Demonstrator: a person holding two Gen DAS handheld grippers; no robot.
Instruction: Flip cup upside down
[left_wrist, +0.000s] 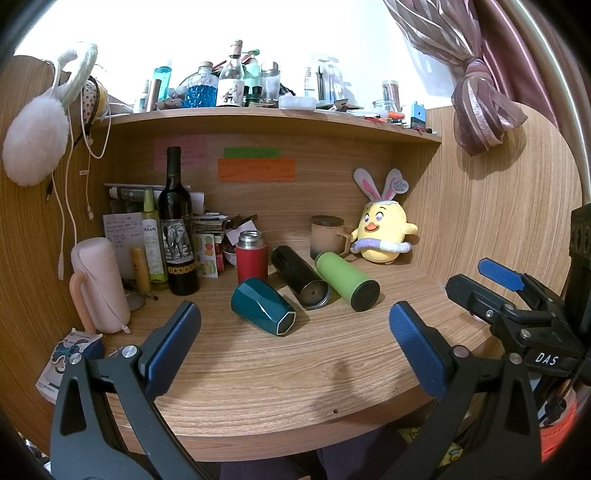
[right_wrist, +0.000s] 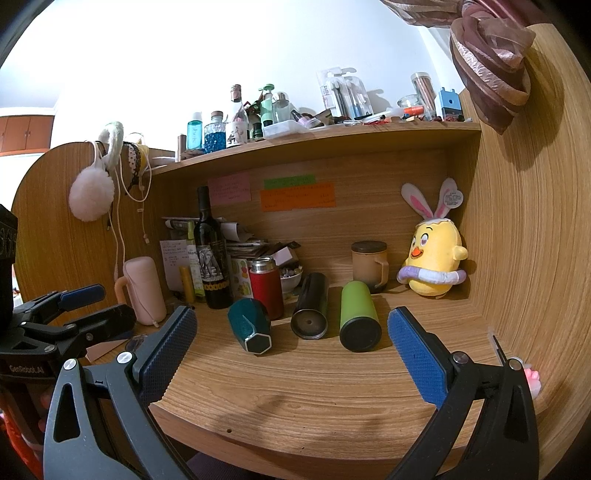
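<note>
Three cups lie on their sides on the wooden desk (left_wrist: 295, 376): a teal faceted cup (left_wrist: 262, 312) (right_wrist: 249, 325), a black tumbler (left_wrist: 301, 277) (right_wrist: 310, 306) and a green tumbler (left_wrist: 347, 280) (right_wrist: 358, 315). A red flask (left_wrist: 252, 256) (right_wrist: 266, 286) stands upright behind them. My left gripper (left_wrist: 295, 343) is open and empty, held over the desk's front, short of the cups. My right gripper (right_wrist: 291, 347) is open and empty, also short of the cups. Each gripper shows at the edge of the other's view.
A wine bottle (left_wrist: 177, 229), a pink jug (left_wrist: 98, 284), a lidded tan mug (left_wrist: 328, 236) and a yellow chick plush (left_wrist: 382, 232) stand at the back. A cluttered shelf (left_wrist: 273, 118) hangs above. Wooden side walls close in left and right.
</note>
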